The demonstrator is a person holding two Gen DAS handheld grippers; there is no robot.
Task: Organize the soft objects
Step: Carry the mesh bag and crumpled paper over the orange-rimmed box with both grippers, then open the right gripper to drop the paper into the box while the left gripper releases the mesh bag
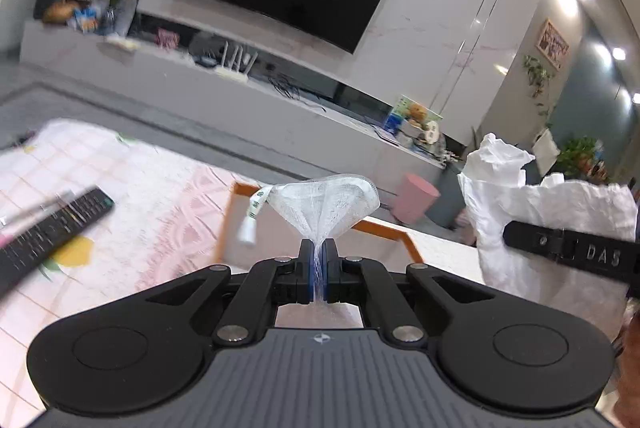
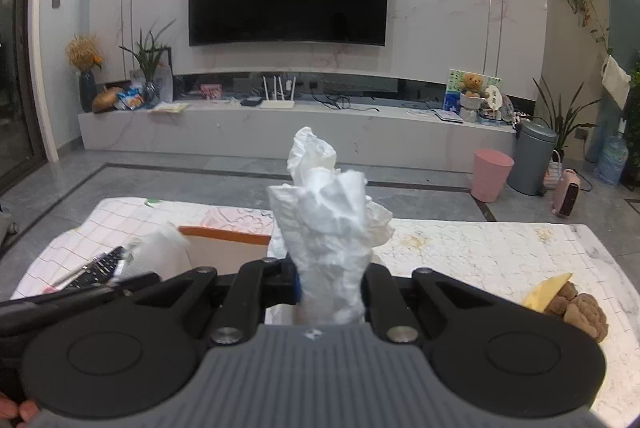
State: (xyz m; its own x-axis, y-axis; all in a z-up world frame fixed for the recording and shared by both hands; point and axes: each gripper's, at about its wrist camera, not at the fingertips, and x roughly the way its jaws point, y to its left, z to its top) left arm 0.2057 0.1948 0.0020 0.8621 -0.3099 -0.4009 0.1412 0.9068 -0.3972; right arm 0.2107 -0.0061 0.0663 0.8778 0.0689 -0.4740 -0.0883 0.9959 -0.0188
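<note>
Pinching a white mesh pouch (image 1: 326, 206) between its blue-padded fingers, the left gripper (image 1: 319, 260) is clamped tight on the gathered neck, and the netting fans out above the tips, lifted off the table. A small white tag (image 1: 252, 218) dangles from the pouch's left side, blurred, its print unreadable. What the pouch contains, if anything, cannot be made out through the mesh.

The right gripper (image 2: 330, 280) is closed on a crumpled white tissue wad (image 2: 326, 220) that rises upright out of it; the paper hides both fingertips, so only a sliver of blue pad shows at the left. In the left wrist view the same wad (image 1: 548, 212) fills the right side, with one black finger (image 1: 568, 252) of the right gripper crossing in front of it.

Below the pouch sits an orange-rimmed tray (image 1: 384, 226), its near edge covered by the gripper body; in the right wrist view the tray (image 2: 224, 236) is half hidden behind the tissue and a blurred white mass at the left. A black remote (image 1: 52, 228) lies on the pink-and-white tablecloth (image 1: 160, 212), cut off at the left frame edge. A brown plush toy (image 2: 582, 310) with a yellow piece rests at the table's right side, partly blocked by the gripper housing.

The cloth between tray and plush is bare, and the table's far edge gives onto grey floor before the TV console (image 2: 280, 128).
</note>
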